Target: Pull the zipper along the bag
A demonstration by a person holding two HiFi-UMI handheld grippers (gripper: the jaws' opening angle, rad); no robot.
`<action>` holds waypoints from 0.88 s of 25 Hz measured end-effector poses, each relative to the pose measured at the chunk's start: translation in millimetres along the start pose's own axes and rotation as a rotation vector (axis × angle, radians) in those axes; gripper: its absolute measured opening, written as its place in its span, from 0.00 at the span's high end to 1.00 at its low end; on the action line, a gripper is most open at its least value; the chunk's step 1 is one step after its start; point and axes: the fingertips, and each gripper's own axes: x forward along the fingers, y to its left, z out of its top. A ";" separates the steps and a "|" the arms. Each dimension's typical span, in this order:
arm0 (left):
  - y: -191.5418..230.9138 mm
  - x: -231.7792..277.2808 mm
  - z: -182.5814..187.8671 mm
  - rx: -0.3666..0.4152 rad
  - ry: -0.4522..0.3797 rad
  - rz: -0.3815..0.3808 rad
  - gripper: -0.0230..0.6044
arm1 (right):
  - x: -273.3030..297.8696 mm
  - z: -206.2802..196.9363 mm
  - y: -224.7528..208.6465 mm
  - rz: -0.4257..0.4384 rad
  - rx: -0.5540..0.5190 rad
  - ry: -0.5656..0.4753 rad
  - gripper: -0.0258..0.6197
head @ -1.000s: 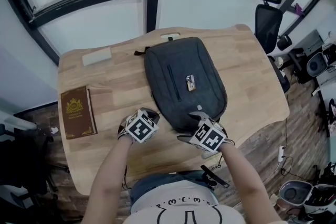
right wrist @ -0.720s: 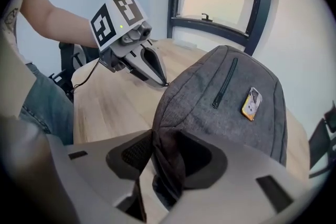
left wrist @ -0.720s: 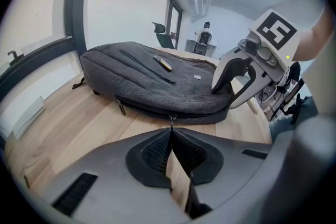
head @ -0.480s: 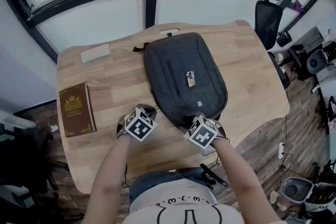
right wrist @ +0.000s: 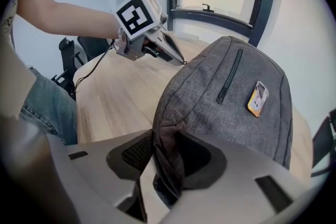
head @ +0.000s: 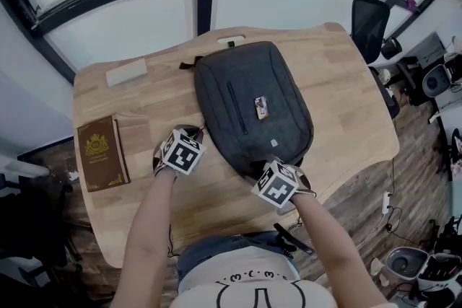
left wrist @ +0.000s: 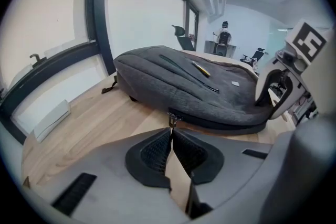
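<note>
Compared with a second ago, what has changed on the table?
The left tongs, shut on the zipper pull, slid away from the person along the bag's left side. The right tongs took hold of the bag's near corner. The book stayed put.

A dark grey backpack [head: 253, 108] lies on the wooden tabletop [head: 346, 104], the left tongs [head: 196, 133] at its near-left edge, the right tongs [head: 272, 166] at its near end, and a brown book [head: 101, 153] well apart on the left.
</note>
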 end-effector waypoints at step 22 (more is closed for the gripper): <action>105.8 -41.7 -53.5 -0.141 0.063 0.216 0.91 | 46.8 111.0 53.2 0.029 0.035 -0.123 0.65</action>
